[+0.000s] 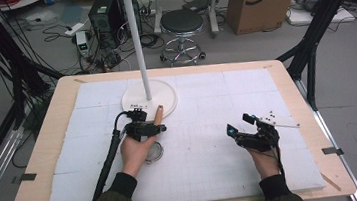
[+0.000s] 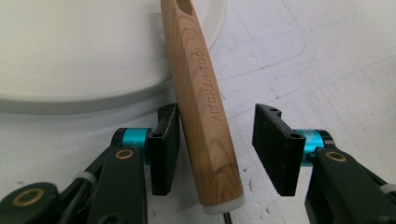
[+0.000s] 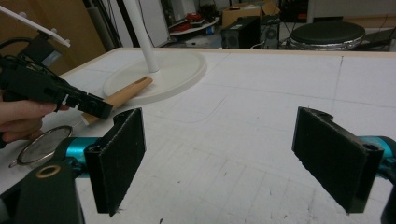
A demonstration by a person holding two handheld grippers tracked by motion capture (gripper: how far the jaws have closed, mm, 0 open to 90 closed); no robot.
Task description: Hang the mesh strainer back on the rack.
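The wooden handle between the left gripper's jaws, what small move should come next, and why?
Probably close the left gripper a little further on the wooden handle. The handle already sits between its jaws: one pad looks close against it, the other stands clear with a gap. The handle's far end leans on the rim of the white stand base, so it seems ready to be gripped before lifting.

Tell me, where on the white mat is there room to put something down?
The wide stretch of white mat between the left gripper and the right gripper is bare, and so is the far right part beyond the right gripper. It is crowded on the left, where the wooden handle, the strainer and the white stand base lie close together.
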